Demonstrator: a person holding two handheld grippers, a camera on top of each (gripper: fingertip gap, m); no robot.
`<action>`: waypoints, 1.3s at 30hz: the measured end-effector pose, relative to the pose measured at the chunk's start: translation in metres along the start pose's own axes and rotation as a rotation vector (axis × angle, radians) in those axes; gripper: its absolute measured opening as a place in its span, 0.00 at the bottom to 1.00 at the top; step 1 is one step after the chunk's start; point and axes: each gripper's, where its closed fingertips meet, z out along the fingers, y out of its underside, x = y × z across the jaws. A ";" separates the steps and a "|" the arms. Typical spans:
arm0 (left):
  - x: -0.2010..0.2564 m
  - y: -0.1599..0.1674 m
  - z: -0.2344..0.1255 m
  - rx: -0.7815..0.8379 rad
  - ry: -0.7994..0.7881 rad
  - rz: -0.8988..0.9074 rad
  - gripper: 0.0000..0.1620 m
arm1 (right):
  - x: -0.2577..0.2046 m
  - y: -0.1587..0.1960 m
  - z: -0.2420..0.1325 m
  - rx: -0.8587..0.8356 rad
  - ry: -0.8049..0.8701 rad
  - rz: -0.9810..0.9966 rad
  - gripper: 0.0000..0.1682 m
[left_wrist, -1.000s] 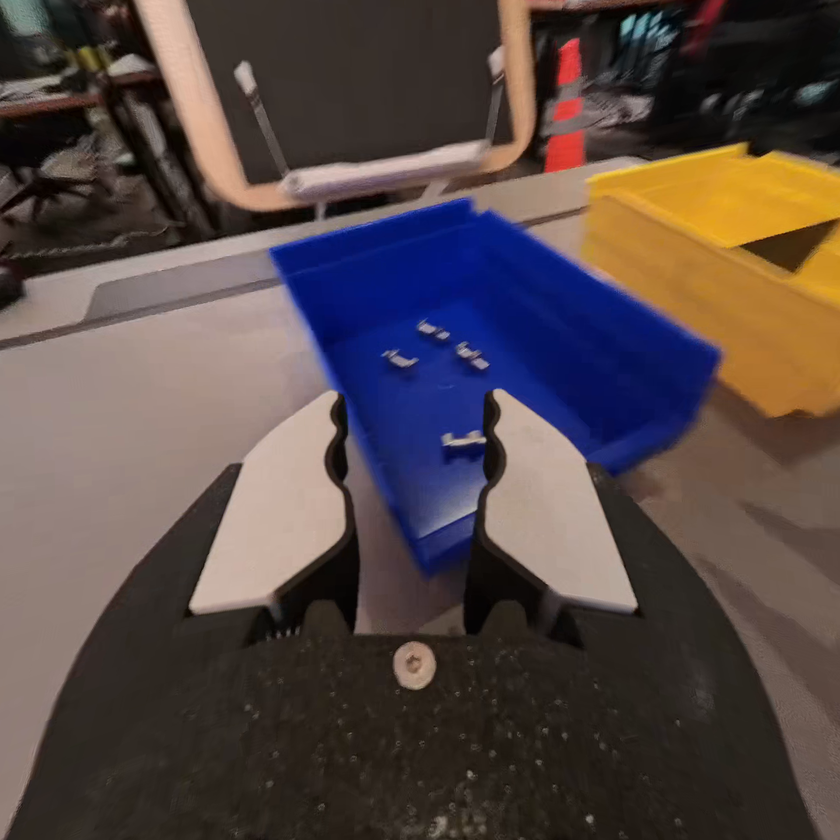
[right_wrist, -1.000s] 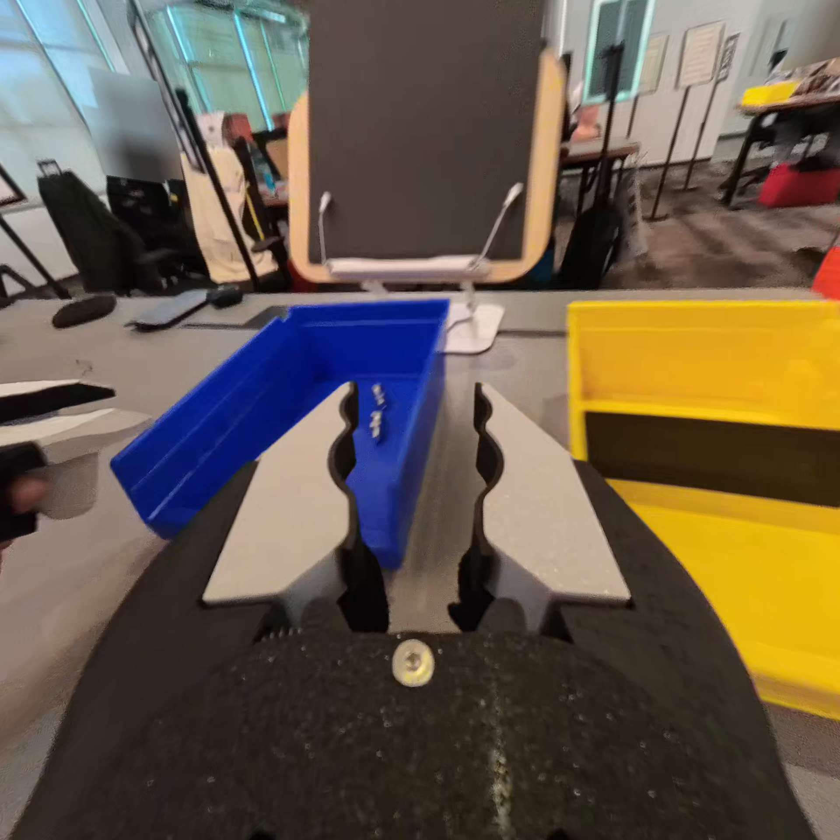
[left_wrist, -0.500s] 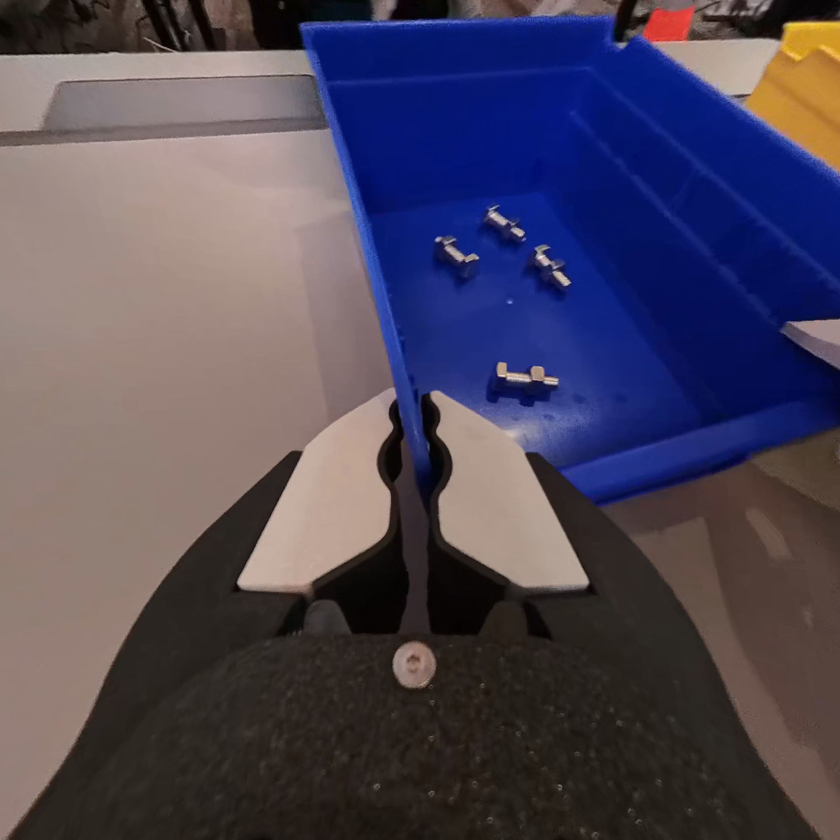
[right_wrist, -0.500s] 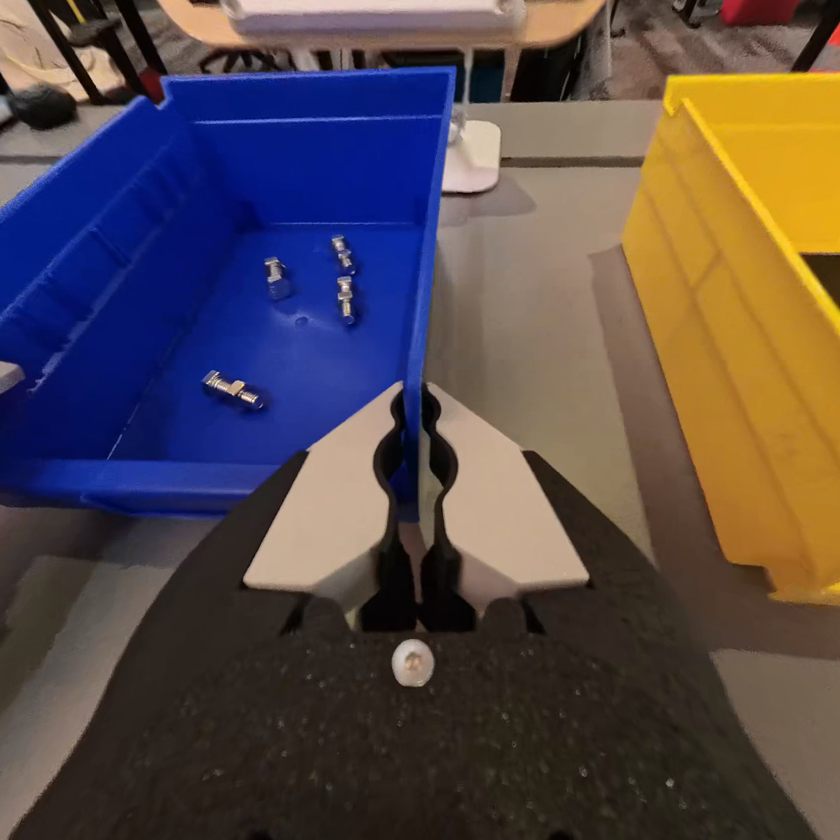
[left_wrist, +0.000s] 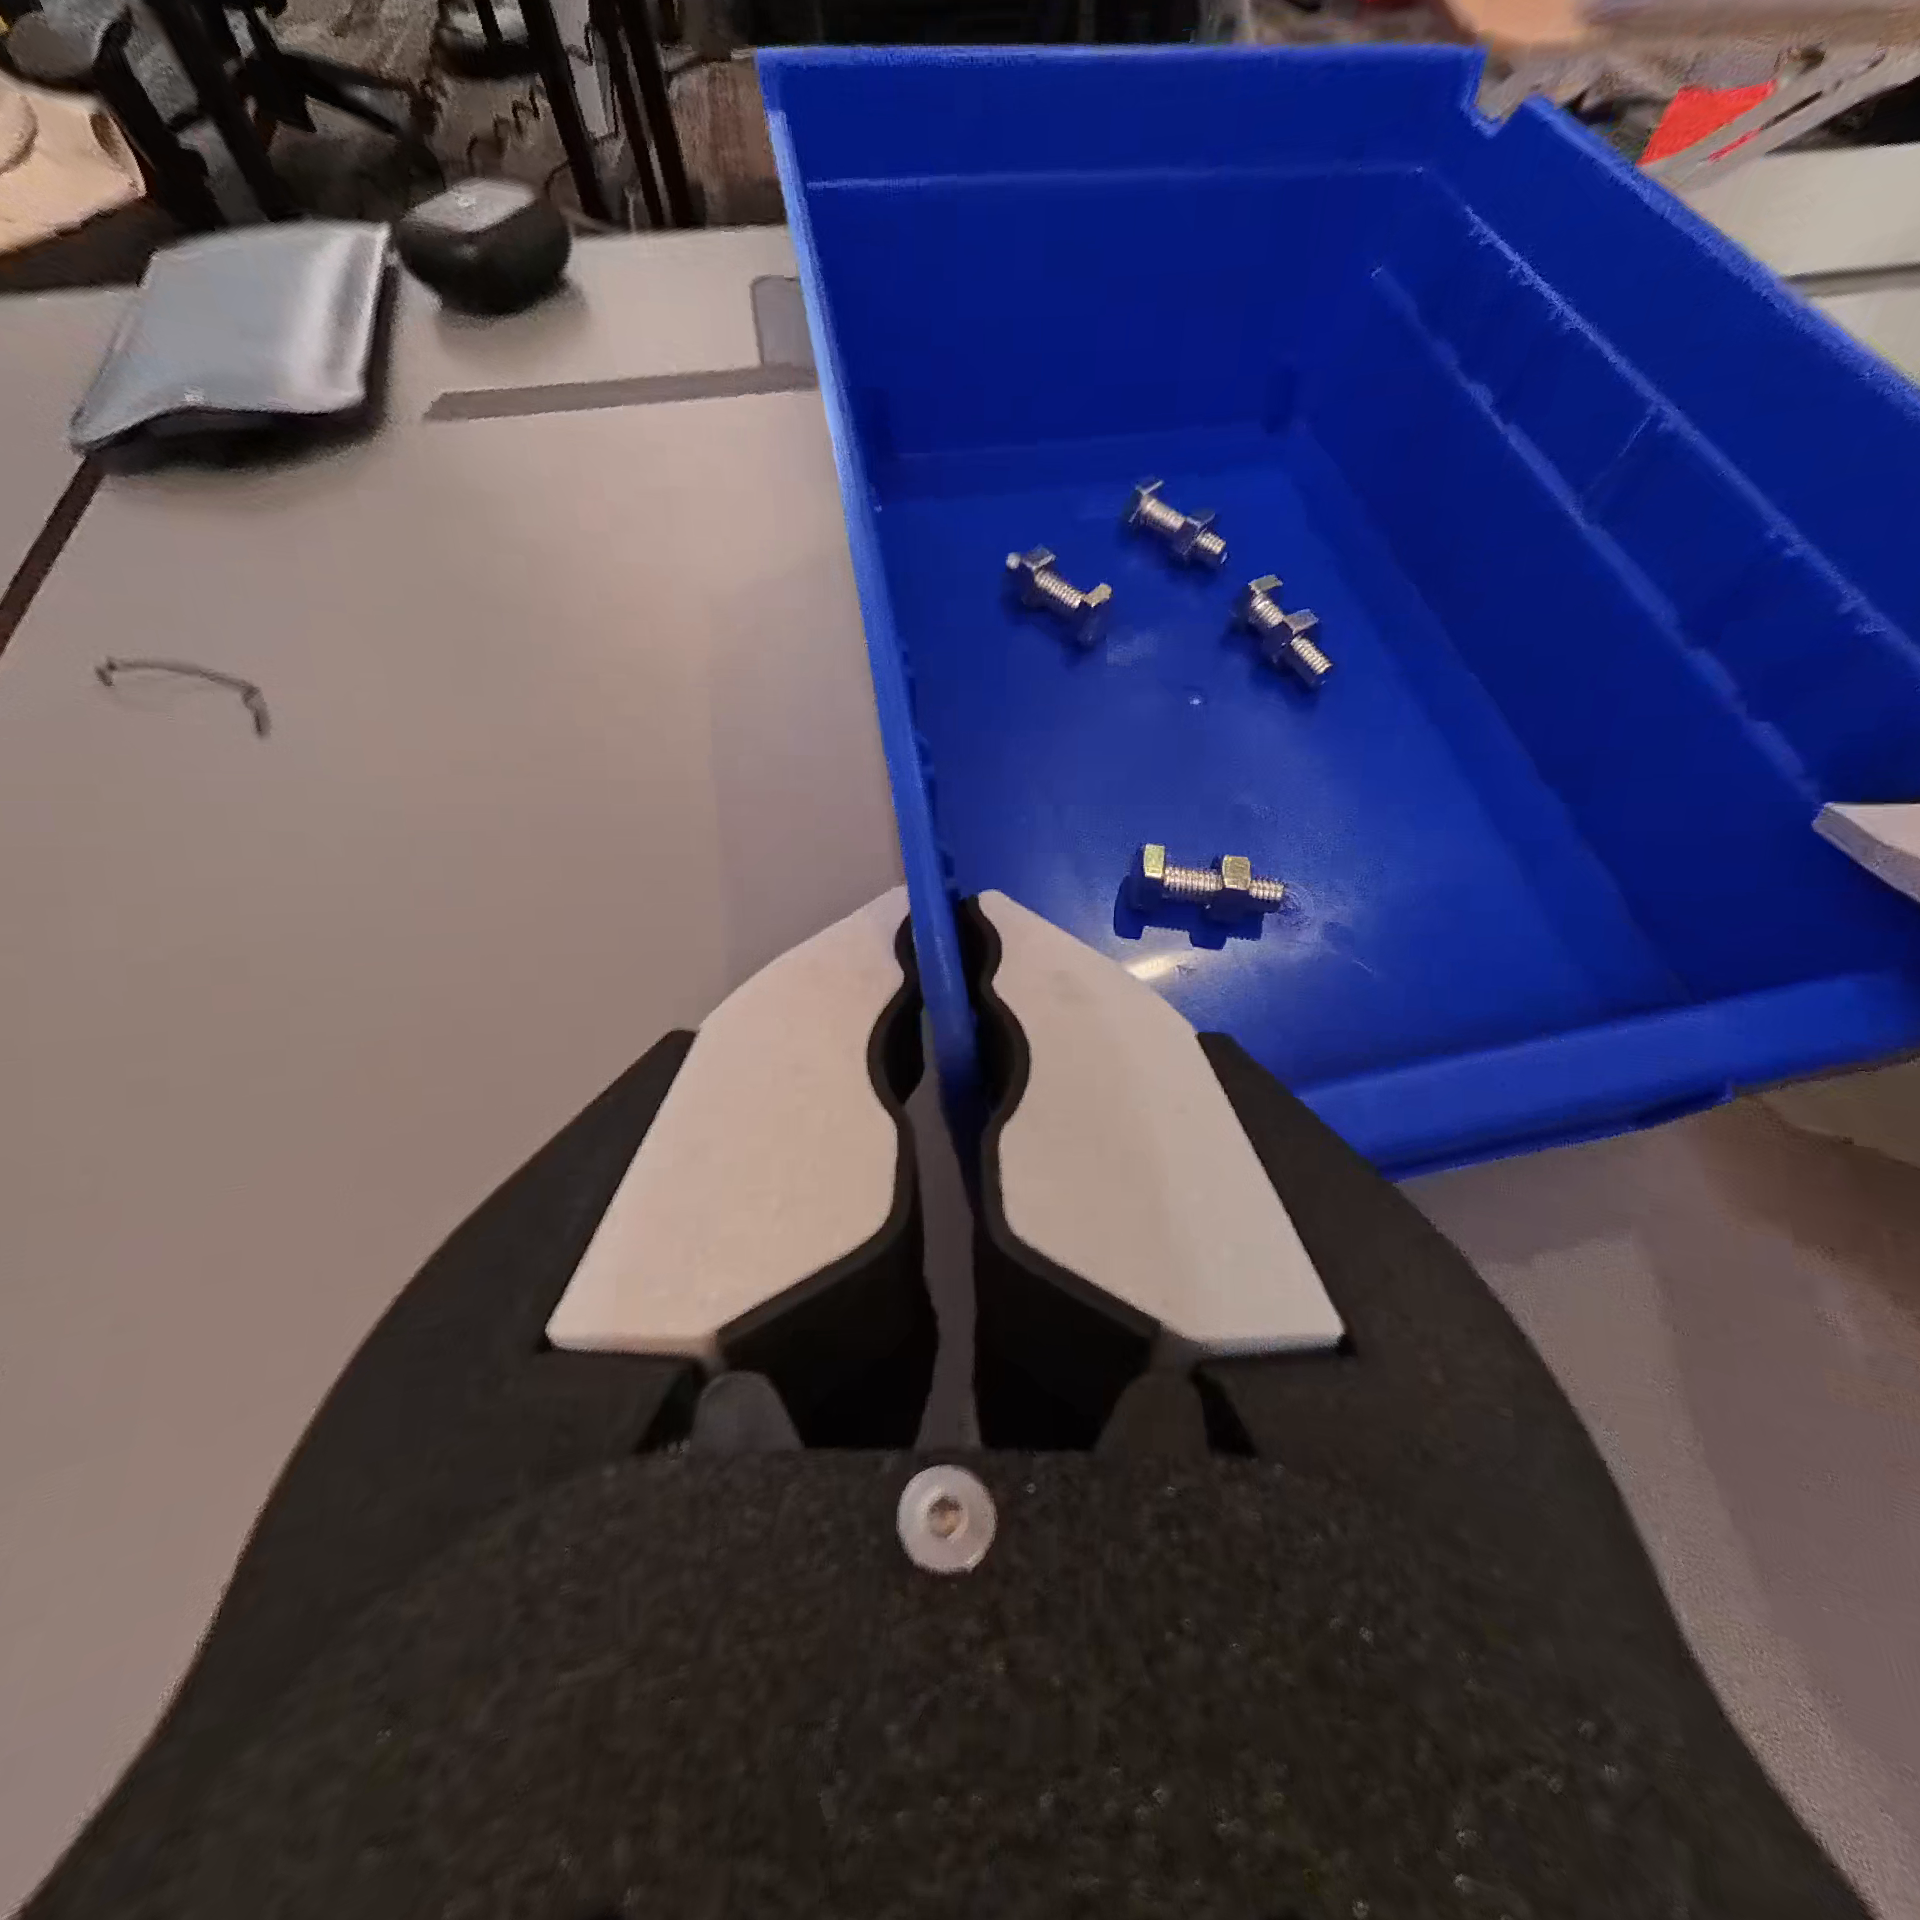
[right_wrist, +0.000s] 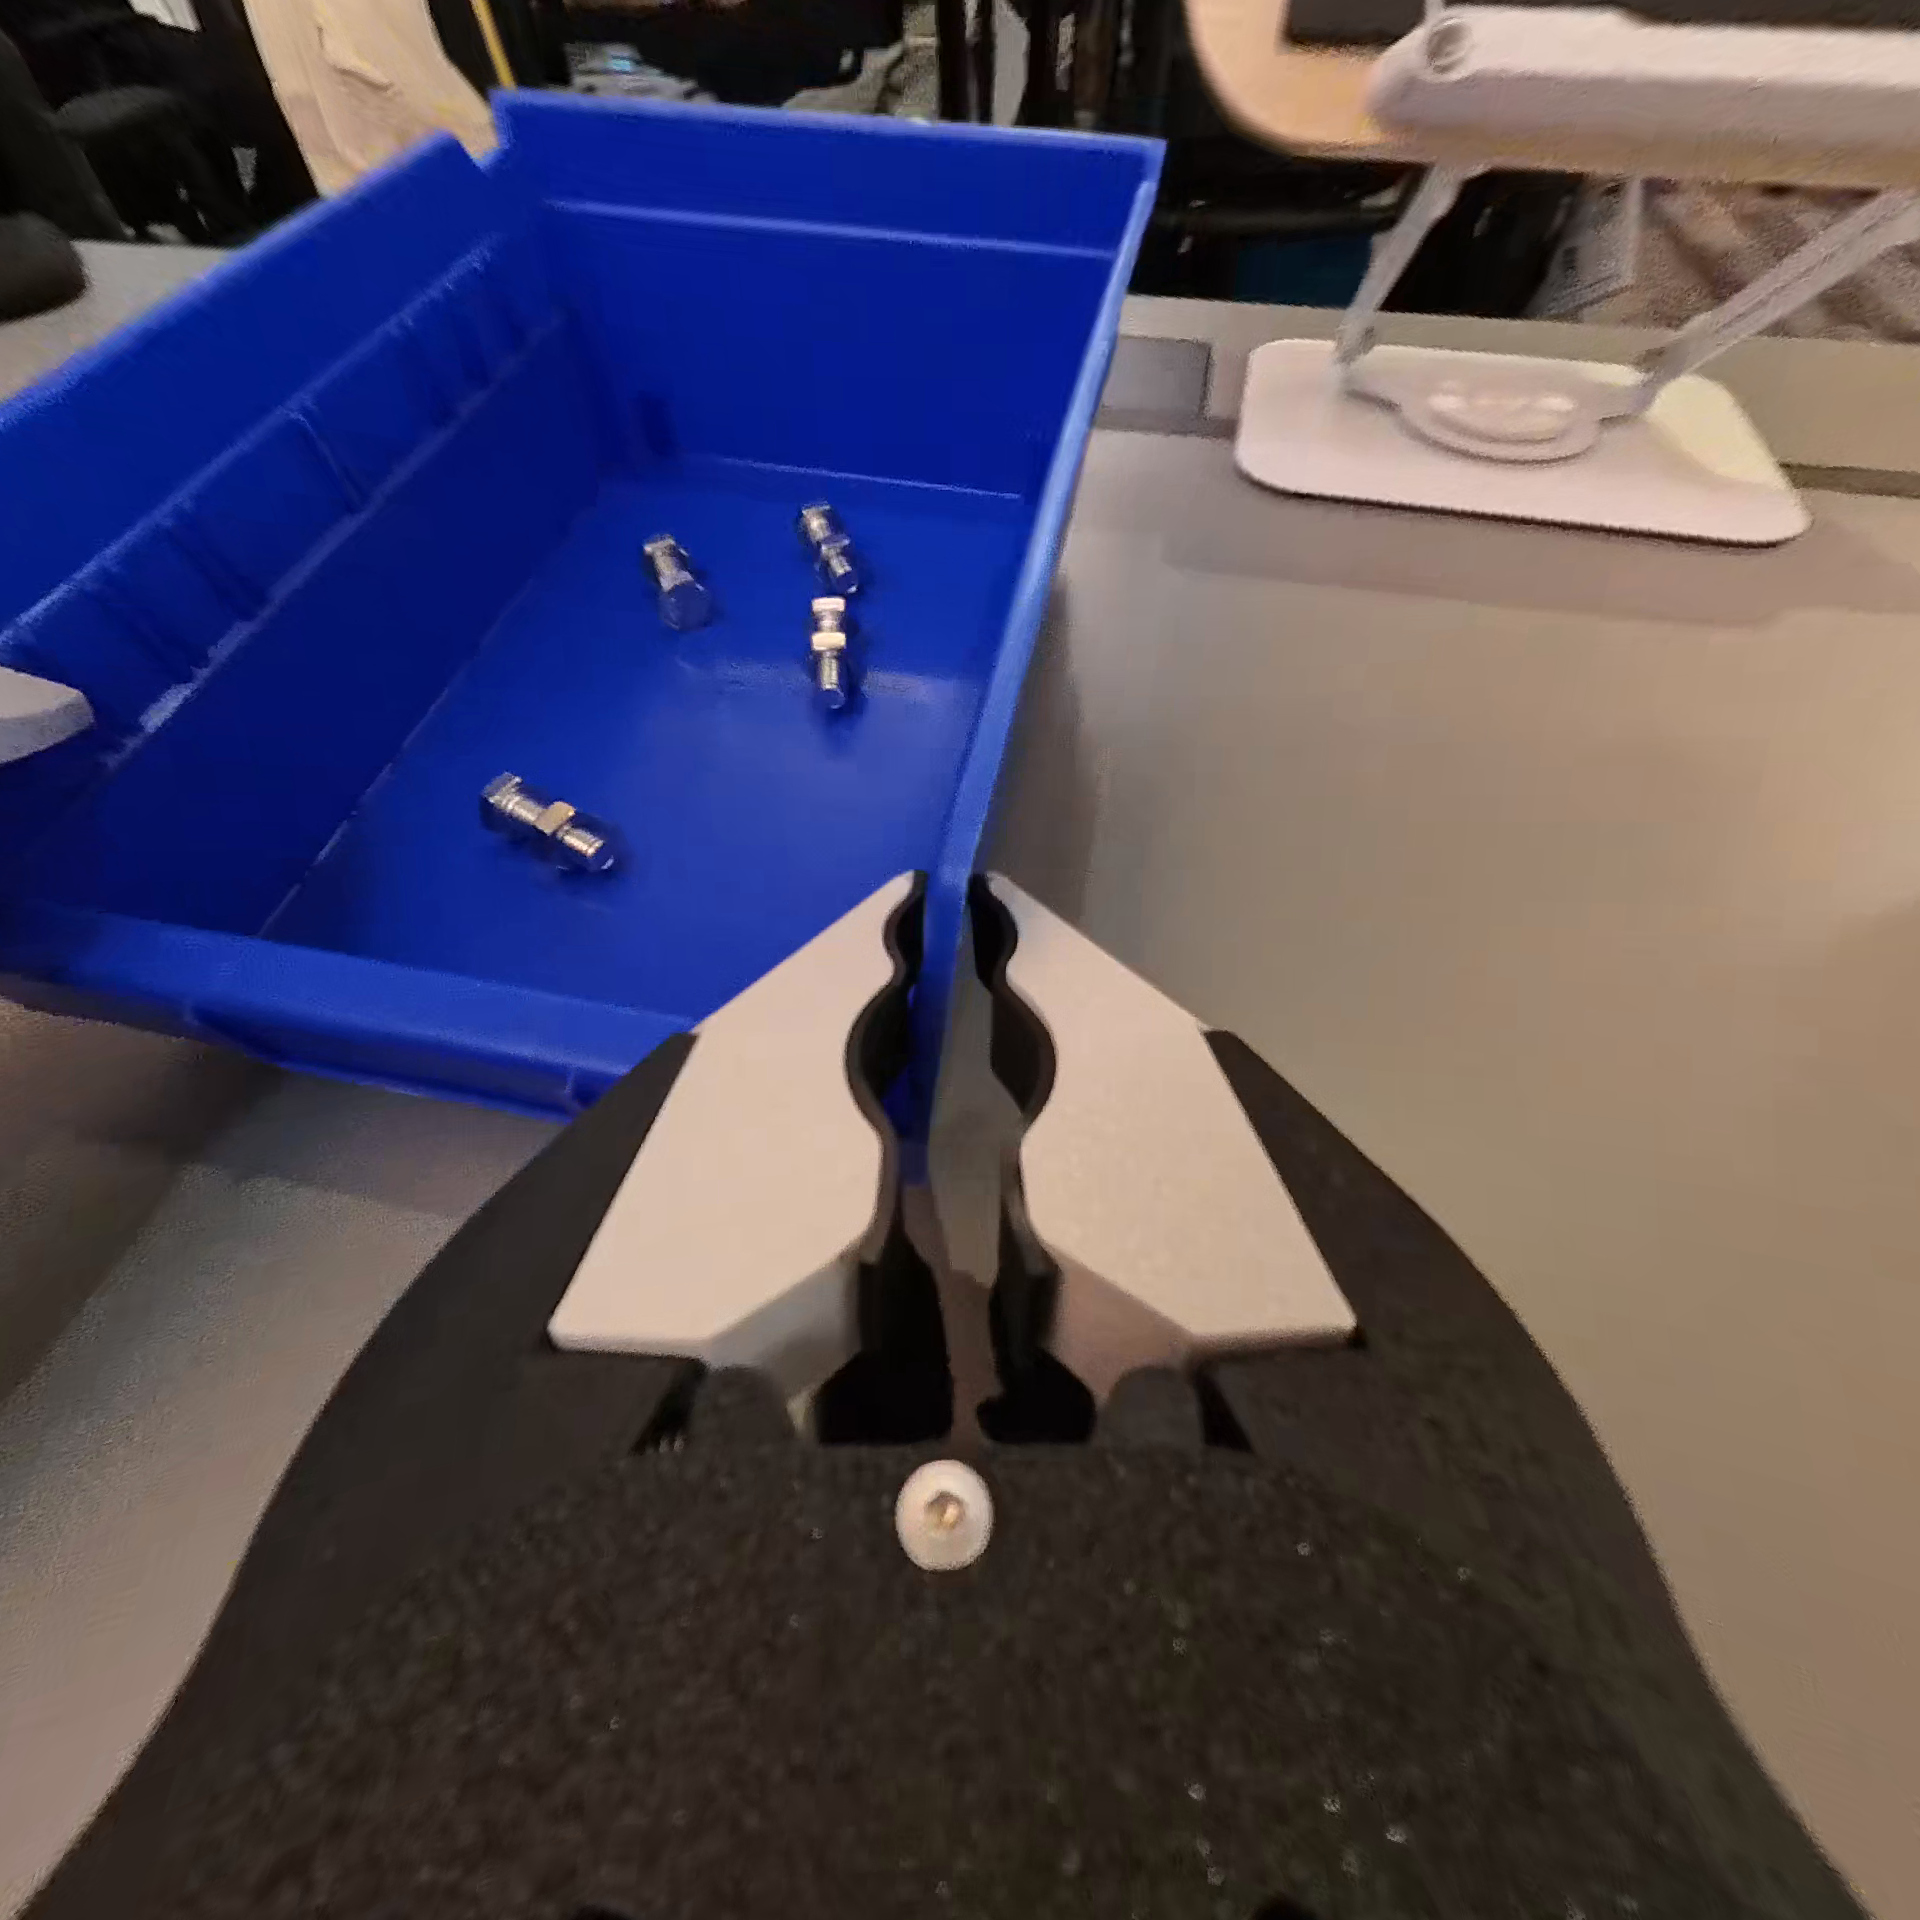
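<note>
A blue plastic bin (left_wrist: 1091, 312) stands on the grey table and holds several small silver bolts with nuts (left_wrist: 1205, 883). My left gripper (left_wrist: 940, 914) is shut on the bin's left side wall near its front corner. In the right wrist view my right gripper (right_wrist: 948, 883) is shut on the same bin's (right_wrist: 831, 260) right side wall near the front; the bolts (right_wrist: 545, 821) lie inside. Each gripper's fingertip shows at the far edge of the other view, the right one (left_wrist: 1870, 847) and the left one (right_wrist: 36, 712).
A grey pouch (left_wrist: 239, 332) and a dark rounded object (left_wrist: 483, 234) lie at the table's back left. A thin wire piece (left_wrist: 187, 686) lies on the table (left_wrist: 416, 831). A white stand base (right_wrist: 1507, 447) sits behind the bin on the right. Spacing between my two grippers at the tips: around 20 cm.
Both grippers came down from open to shut on the bin's side walls. Since half a second ago the bin has shifted; the yellow bin has left both views.
</note>
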 end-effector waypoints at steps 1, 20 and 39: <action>-0.005 0.002 0.000 -0.007 0.006 -0.045 0.03 | -0.005 0.002 0.002 -0.004 -0.011 -0.001 0.05; -0.004 -0.030 -0.058 0.284 -0.243 0.028 0.20 | 0.085 -0.007 -0.098 0.040 -0.479 -0.068 0.26; 0.104 0.019 -0.057 0.093 -0.006 0.046 0.33 | 0.463 0.021 -0.185 0.192 0.207 0.362 0.28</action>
